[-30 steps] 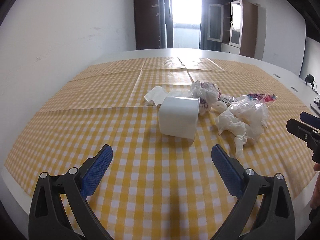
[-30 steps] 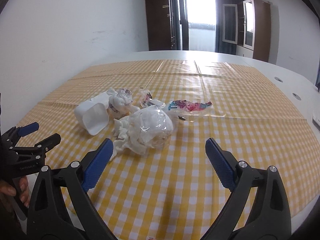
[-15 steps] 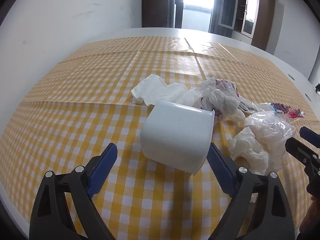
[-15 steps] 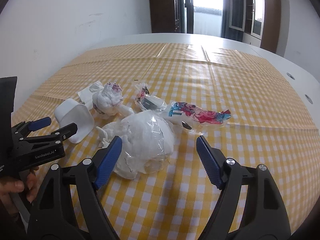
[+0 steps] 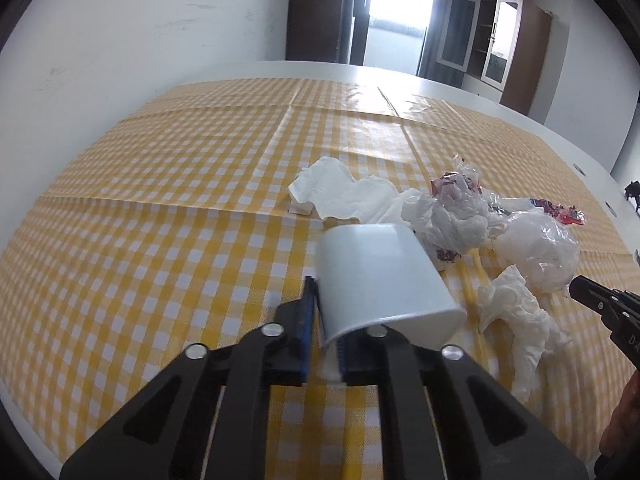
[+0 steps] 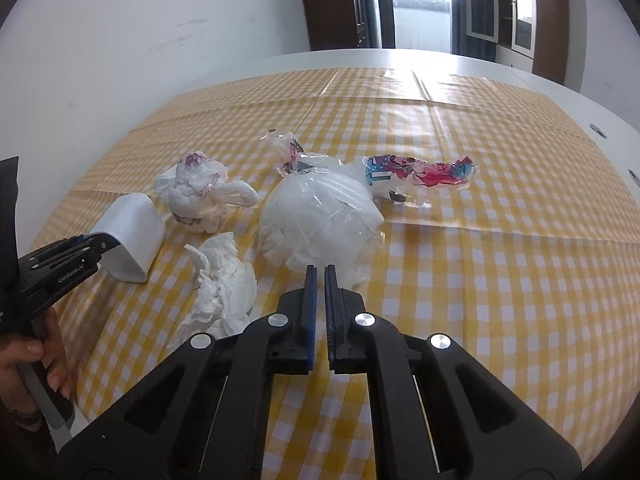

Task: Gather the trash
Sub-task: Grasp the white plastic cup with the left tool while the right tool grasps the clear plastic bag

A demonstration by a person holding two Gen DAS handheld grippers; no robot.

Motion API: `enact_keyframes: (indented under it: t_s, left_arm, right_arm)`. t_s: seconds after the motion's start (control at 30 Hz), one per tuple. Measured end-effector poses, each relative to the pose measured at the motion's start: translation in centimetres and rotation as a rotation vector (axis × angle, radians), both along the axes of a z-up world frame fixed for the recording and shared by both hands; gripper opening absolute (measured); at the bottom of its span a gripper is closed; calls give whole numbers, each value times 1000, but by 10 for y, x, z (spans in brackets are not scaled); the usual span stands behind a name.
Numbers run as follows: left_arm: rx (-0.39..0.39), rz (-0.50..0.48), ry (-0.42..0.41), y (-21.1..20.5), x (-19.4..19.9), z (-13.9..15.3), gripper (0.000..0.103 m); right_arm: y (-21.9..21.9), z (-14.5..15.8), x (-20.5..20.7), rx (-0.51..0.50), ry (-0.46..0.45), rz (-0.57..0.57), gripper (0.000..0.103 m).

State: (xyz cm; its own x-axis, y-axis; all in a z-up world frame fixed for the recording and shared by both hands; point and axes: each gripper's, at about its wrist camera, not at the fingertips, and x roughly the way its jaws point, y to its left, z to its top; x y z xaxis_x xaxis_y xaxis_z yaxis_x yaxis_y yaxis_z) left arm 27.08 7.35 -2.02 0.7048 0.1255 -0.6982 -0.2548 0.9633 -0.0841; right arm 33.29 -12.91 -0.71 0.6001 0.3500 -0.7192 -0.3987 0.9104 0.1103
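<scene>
A white plastic cup lies on its side on the yellow checked tablecloth. My left gripper is shut on the cup's rim wall; the cup also shows in the right wrist view. My right gripper is shut on the near edge of a clear plastic bag of white tissue. A crumpled white tissue lies just left of it. A tissue wad with a printed wrapper, a small clear wrapper and a colourful wrapper lie behind.
A flat white napkin lies behind the cup. The table's white edge runs close on the left, next to a white wall. Dark cabinets and a bright doorway stand beyond the far end of the table.
Both grippers moved forward and closed. The left one closed on the cup's rim, the right one on the edge of the plastic bag.
</scene>
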Motion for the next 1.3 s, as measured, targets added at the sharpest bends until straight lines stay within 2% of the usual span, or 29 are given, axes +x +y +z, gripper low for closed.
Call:
enact_keyframes:
  t_s: [0.07,0.2,0.23,0.27,0.3,0.33,0.4,0.47,0.5,0.63,0.97,1.0,1.03,1.1,1.13,1.3]
  left_arm:
    - [-5,-7,-19,-1,-7,3,3]
    - [4,-17,-44,-4,-19,7,3]
    - [1,-20,-46,-3,-20,6,3]
    - [-5,-24,-47,-3,-22,5,3]
    - [-13,-27,-47,-3,-23,4,3]
    - [-25,-33,-43,-3,-23,2,3]
    - [-52,-43,-41,-3,-24,0,3]
    - [-47,-52,-40,-4,-24,0,3]
    - [-47,-57,-39,-4,-23,-1,3]
    - [-56,-69,-34,-5,-21,-1,3]
    - [-56,-104,-33,-7,-17,-2,3]
    - [-63,-109,-34,-6,-17,-2,3]
    - [-73,-114,-34,-6,-17,-2,3]
    - [-88,-116,-36,-5,-17,-3,3]
    - [-95,-119,-39,-5,-18,-3,3]
    - [-134,-127,-79,-5,-28,3,3]
  right_arm:
    - [-2,4,-3,4,-9,-8,0]
    - [-18,12,-8,73,3,-38,2]
    - [-20,13,-9,81,0,-46,8]
    - [-20,14,-9,80,-4,-48,21]
    - [-19,16,-9,75,-14,-49,27]
    - [-18,18,-9,69,-22,-50,37]
    - [-14,23,-5,52,-44,-40,42]
    - [-11,30,4,27,-66,-24,57]
    - [-8,32,10,9,-71,-17,61]
    - [1,32,30,-17,-55,-11,62]
    - [17,3,54,-36,26,17,63]
    - [15,1,55,-15,42,12,62]
    - [13,1,56,-1,54,4,56]
    - [13,0,56,-12,50,6,51]
    - [13,-1,56,-16,56,9,43]
    - [10,3,44,-11,31,12,36]
